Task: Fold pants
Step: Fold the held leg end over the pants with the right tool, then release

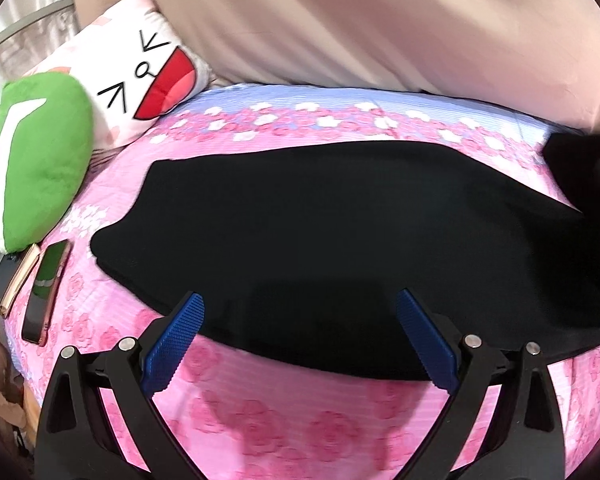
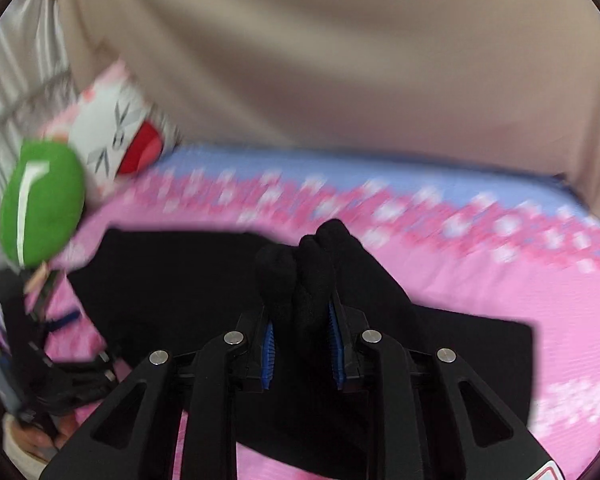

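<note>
One pair of black fabric pants [image 1: 320, 232] lies spread flat across the pink rose-print bedsheet [image 1: 268, 420]; the left gripper [image 1: 300, 316] hovers at the near hem, jaws spread wide and holding nothing; the right gripper [image 2: 302, 344] has its jaws pinching a bunched fold of the pants, lifted off the bed; at the left edge sit one green plush cushion [image 1: 32, 168], one white cartoon-face pillow [image 1: 140, 76] and two phones [image 1: 46, 292] side by side; beige draped cloth [image 1: 380, 20] hangs behind.

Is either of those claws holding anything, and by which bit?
The right gripper pinches a bunched edge of the pants. The left gripper is open, holding nothing.
</note>
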